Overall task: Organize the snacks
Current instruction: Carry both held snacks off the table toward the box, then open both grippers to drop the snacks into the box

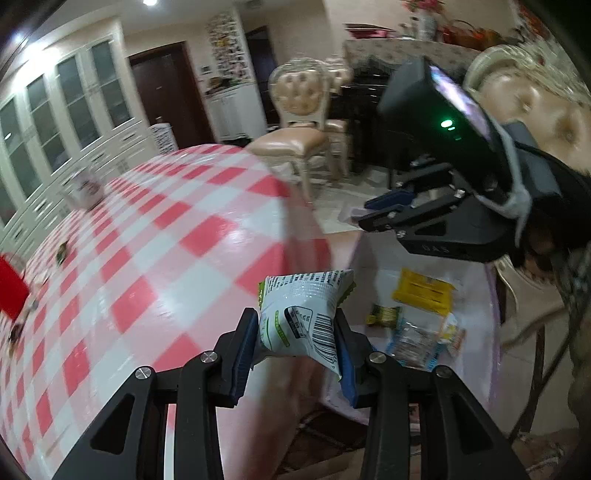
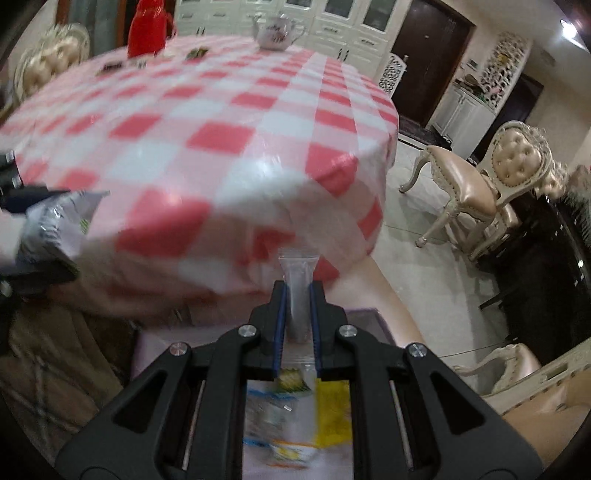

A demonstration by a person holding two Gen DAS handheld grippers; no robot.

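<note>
My left gripper is shut on a white and green snack packet with a barcode, held just past the table's edge. The same packet shows at the left edge of the right wrist view. My right gripper is shut on a slim clear packet that stands upright between the pads. In the left wrist view the right gripper hangs above a pink box. Inside the box lie a yellow packet, a green one and a clear blue-edged one.
A round table with a red and white checked cloth fills the middle. At its far side stand a white teapot, a red flask and several small snacks. Padded chairs stand on the tiled floor to the right.
</note>
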